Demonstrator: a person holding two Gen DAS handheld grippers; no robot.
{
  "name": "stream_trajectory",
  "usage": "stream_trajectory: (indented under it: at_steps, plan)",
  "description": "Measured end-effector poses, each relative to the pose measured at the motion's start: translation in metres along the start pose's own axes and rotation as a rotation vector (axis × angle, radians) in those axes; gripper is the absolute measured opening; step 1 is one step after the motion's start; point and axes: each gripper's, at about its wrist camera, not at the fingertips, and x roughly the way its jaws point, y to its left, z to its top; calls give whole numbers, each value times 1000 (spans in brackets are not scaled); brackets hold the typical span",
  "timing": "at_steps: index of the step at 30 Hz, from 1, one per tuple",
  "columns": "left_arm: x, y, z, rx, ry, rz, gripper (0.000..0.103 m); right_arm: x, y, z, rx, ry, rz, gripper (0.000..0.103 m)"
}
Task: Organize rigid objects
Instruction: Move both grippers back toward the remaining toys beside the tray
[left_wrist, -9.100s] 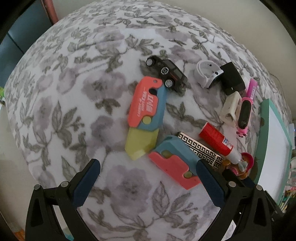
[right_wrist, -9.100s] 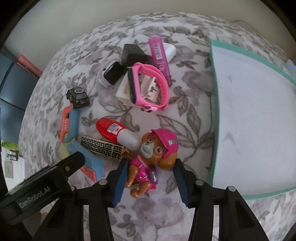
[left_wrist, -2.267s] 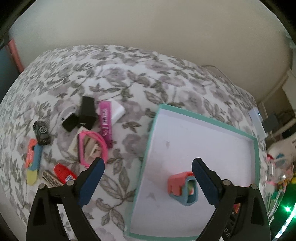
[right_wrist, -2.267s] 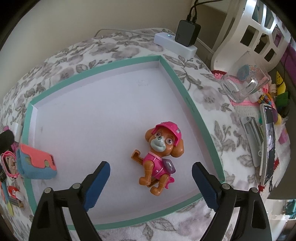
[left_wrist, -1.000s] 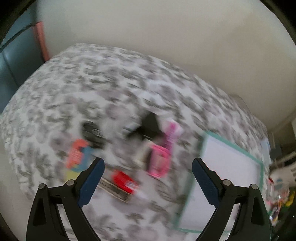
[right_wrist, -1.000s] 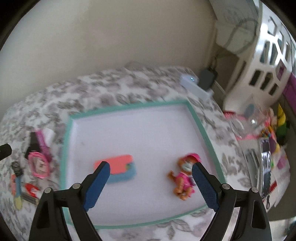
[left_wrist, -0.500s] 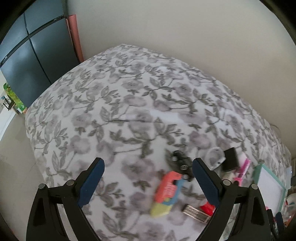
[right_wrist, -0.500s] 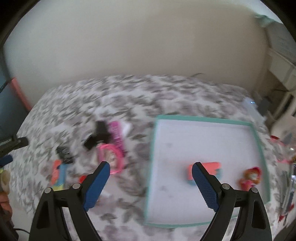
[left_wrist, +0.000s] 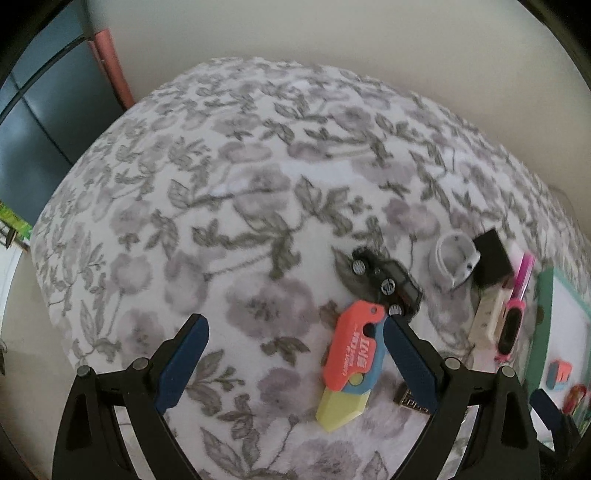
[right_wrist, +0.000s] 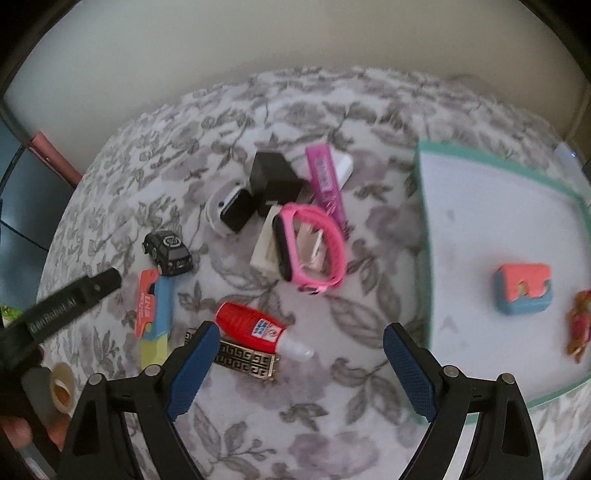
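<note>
Floral bedspread (left_wrist: 229, 206), left tool (left_wrist: 295, 345) spread apart, coral toy knife (left_wrist: 352, 360) beside its right finger, right tool (right_wrist: 297, 356) apart over glue bottle (right_wrist: 255, 326)

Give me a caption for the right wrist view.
Open right tool hovers over red glue bottle; two toys already sit in teal tray.

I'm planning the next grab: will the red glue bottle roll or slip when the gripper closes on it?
The red glue bottle lies on its side and looks round, so it may roll if nudged. Its glossy plastic could slip between the pads. It seems to rest against the patterned gold bar, which might steady it.
</note>
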Motion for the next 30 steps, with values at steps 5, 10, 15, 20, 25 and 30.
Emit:
stream_trajectory:
  at_steps: [5,10,15,20,25,30]
  plan:
    - [12,-2,-4,15,23,-4,96,16,3,1,39,37,3,92]
    - [21,0,-7,28,32,-13,96,27,6,6,78,57,13,92]
    - [27,4,-8,25,39,-28,96,35,14,8,92,55,16,92]
    - [31,8,-7,23,42,-33,96,45,19,11,93,53,-14,92]
    - [33,7,-6,16,49,-41,96,54,20,11,93,70,-23,92]
    - [34,1,-8,19,52,-52,96,51,13,6,114,81,-6,90]
